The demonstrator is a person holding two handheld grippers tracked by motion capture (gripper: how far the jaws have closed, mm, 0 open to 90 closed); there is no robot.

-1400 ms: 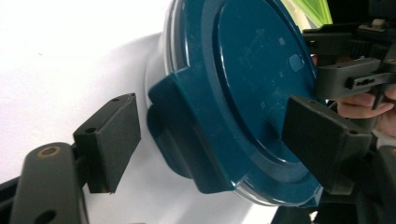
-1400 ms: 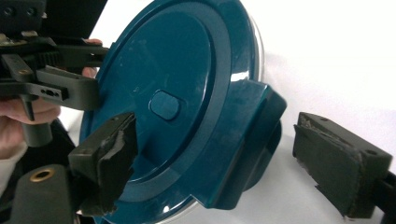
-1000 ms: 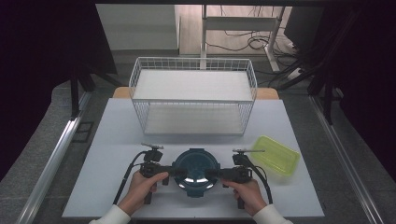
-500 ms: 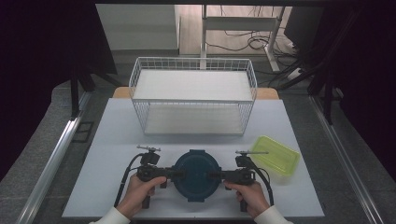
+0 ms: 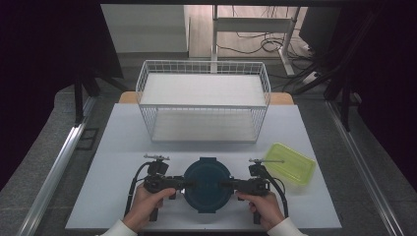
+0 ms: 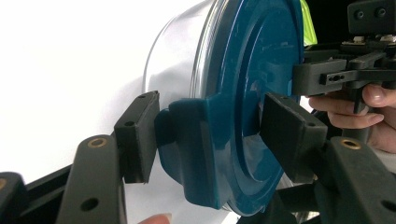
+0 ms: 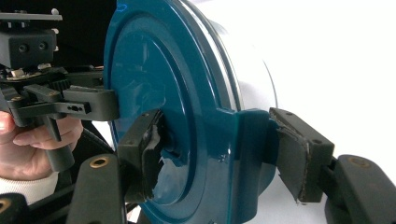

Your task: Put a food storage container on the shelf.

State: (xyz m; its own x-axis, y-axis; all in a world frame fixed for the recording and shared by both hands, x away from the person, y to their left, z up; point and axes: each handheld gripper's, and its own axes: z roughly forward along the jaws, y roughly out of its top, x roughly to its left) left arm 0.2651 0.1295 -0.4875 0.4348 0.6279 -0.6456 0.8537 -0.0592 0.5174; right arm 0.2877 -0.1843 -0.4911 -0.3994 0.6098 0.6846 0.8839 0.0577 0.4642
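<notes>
A round clear container with a dark teal lid (image 5: 207, 183) stands near the front edge of the white table (image 5: 123, 142). My left gripper (image 5: 186, 184) comes in level from the left, and its jaws have just been closing on the lid's left clip tab (image 6: 196, 140): one pad (image 6: 140, 130) presses the tab's outer face, the other lies on the lid top. My right gripper (image 5: 227, 185) mirrors it from the right, its jaws also just closed onto the right clip tab (image 7: 247, 144). Both hands grasp the handles.
A white wire basket (image 5: 203, 101) stands at the back middle of the table. A shallow yellow-green tray (image 5: 290, 163) lies to the right of the container, close behind my right gripper. Cables trail from both grippers toward the front edge.
Both pairs of jaws have narrowed onto the lid's side tabs. The bright glare on the lid's centre is gone. The hands have barely shifted.
</notes>
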